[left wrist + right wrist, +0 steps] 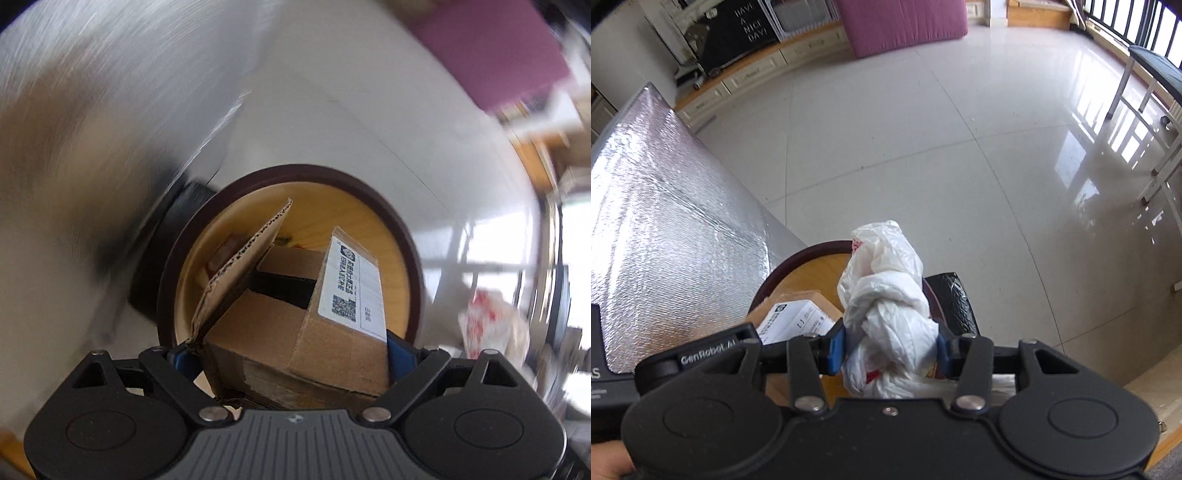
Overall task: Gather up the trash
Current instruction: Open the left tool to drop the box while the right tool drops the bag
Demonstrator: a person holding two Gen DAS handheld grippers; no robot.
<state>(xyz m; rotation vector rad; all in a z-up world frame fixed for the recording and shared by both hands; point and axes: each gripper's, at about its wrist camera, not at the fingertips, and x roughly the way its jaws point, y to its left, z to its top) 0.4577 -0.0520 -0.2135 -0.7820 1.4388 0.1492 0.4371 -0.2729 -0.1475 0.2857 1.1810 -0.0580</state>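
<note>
Pinching a cardboard box (295, 332), the left claw (284, 354) hides its bin's (406, 236) surroundings — right claw (890, 350) squeezes a knotted plastic bag (886, 295).

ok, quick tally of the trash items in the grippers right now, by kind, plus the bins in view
Cardboard box, held in the left gripper: 1
White plastic bag, knotted, held in the right gripper: 1
Round wooden bin with dark rim, below both: 1
Total: 3 (2 trash items, 1 bin)
</note>
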